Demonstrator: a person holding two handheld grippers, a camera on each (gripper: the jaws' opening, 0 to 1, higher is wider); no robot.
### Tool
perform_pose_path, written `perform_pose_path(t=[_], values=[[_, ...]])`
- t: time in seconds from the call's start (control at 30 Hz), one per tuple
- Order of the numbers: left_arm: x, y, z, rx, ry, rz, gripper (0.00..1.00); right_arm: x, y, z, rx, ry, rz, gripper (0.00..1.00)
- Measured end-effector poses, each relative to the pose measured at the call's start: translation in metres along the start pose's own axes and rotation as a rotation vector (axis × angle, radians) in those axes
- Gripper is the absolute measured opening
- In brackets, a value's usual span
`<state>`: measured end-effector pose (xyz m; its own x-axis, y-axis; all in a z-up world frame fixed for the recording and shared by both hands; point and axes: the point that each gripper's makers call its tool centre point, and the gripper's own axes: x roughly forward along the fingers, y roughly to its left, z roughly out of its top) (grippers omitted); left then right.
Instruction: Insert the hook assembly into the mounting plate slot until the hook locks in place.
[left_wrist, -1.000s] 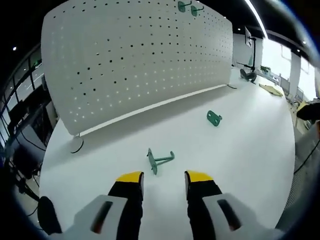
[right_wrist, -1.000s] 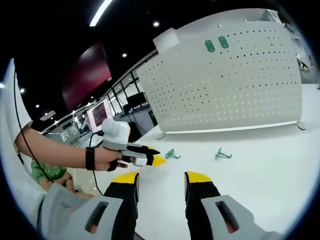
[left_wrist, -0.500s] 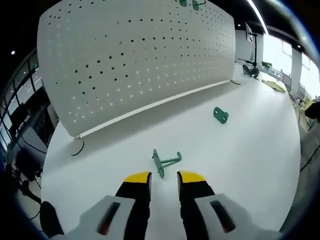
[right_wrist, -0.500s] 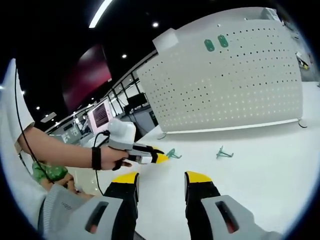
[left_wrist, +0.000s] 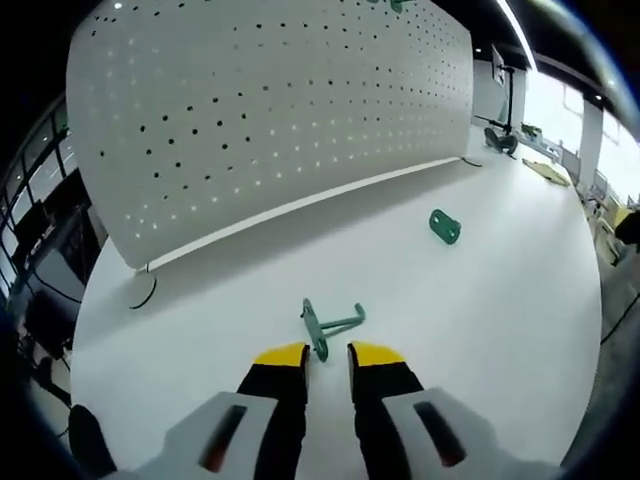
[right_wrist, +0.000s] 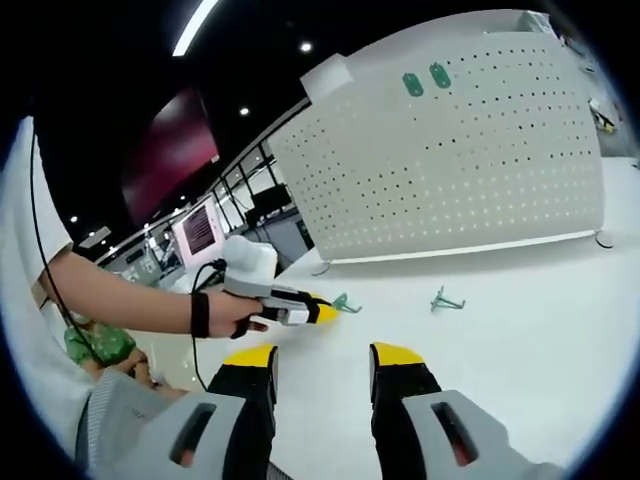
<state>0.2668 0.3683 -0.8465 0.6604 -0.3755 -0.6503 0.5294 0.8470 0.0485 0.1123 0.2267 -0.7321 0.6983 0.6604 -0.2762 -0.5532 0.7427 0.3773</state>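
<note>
The green metal hook assembly (left_wrist: 325, 325) lies on the white counter (left_wrist: 480, 300) just ahead of the left hand-held gripper (left_wrist: 327, 354), whose jaws stand narrowly parted, gripping nothing; the right hand-held gripper (right_wrist: 322, 354) is released.

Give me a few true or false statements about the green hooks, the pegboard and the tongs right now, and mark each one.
1. The left tongs sit just short of a green hook lying on the white table. True.
2. The right tongs grip a hook. False: nothing sits between their jaws.
3. Two green plates hang near the pegboard's top. True.
4. The second hook is already mounted on the pegboard. False: it lies on the table.
</note>
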Motion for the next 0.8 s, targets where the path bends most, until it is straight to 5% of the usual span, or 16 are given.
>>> perform_pose_path(t=[0.8], values=[[0.0034, 0.0023, -0.0004, -0.046, 0.003, 0.007, 0.04, 0.0005, -0.0018, -0.0015, 0.009, 0.003, -0.012, 0.37]])
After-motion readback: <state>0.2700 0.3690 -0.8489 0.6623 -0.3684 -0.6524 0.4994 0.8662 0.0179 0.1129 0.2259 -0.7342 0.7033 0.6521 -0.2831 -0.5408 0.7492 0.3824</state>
